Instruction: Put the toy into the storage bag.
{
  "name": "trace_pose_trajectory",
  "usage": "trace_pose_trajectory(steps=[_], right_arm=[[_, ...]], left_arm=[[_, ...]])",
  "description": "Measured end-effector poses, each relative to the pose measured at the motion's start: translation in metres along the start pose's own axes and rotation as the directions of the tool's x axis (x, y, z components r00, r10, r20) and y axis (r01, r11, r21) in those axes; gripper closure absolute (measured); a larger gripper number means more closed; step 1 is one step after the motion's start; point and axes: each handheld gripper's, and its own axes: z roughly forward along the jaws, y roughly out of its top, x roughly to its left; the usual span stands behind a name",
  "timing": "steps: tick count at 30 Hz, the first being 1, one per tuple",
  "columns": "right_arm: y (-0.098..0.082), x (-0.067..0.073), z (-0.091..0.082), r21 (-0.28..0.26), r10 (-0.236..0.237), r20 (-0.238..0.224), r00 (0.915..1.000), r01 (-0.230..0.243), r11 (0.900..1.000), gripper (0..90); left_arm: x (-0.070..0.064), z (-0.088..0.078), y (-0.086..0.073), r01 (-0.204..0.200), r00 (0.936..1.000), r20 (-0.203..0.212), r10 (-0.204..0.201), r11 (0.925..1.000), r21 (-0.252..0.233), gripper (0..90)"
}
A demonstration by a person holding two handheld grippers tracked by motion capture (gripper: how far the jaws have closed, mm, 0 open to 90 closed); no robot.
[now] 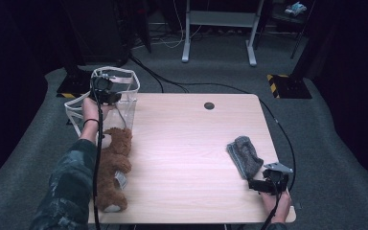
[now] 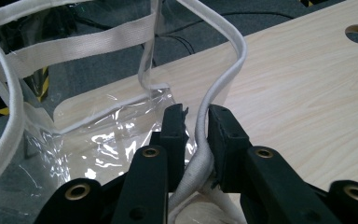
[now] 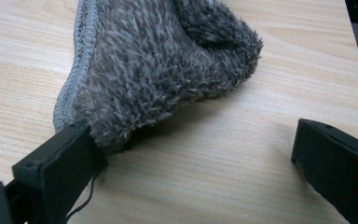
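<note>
A clear plastic bag (image 1: 124, 103) with white trim stands at the table's far left corner. My left gripper (image 1: 106, 96) is at the bag's near rim. In the left gripper view, the left gripper (image 2: 198, 116) is shut on the bag's white rim (image 2: 235, 56), which runs up between the jaws. A brown teddy bear (image 1: 115, 163) lies on the table just in front of the bag. My right gripper (image 1: 263, 184) rests near the front right corner, and its jaws stand wide apart (image 3: 196, 168). A grey fuzzy cloth (image 3: 168, 60) lies ahead of it, touching one jaw.
The wooden table (image 1: 187, 143) has a round cable hole (image 1: 209, 105) near its far edge. The grey cloth (image 1: 244, 155) sits close to the right edge. Beyond the table are black cables on the carpet, a white desk frame (image 1: 219, 28) and a yellow-striped base (image 1: 287, 84).
</note>
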Motion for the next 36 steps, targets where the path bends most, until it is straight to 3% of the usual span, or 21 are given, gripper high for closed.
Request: trace_pose_trajectory(steps=[12, 22, 36], right_arm=[[0.0, 0.001, 0.0, 0.002, 0.004, 0.001, 1.0, -0.004, 1.0, 1.3], [0.0, 0.0, 0.0, -0.003, -0.006, 0.002, 1.0, 0.006, 1.0, 1.3], [0.0, 0.0, 0.0, -0.004, -0.007, 0.003, 1.0, 0.007, 1.0, 1.3]], left_arm=[[-0.016, 0.005, 0.005, -0.055, 0.9984, 0.013, 0.056, 0.9975, -0.045, 79.2], [-0.029, 0.007, 0.01, -0.1, 0.9942, 0.036, 0.102, 0.9935, -0.055, 80.2], [-0.045, 0.01, 0.016, -0.132, 0.9892, 0.055, 0.136, 0.9886, -0.073, 80.9]])
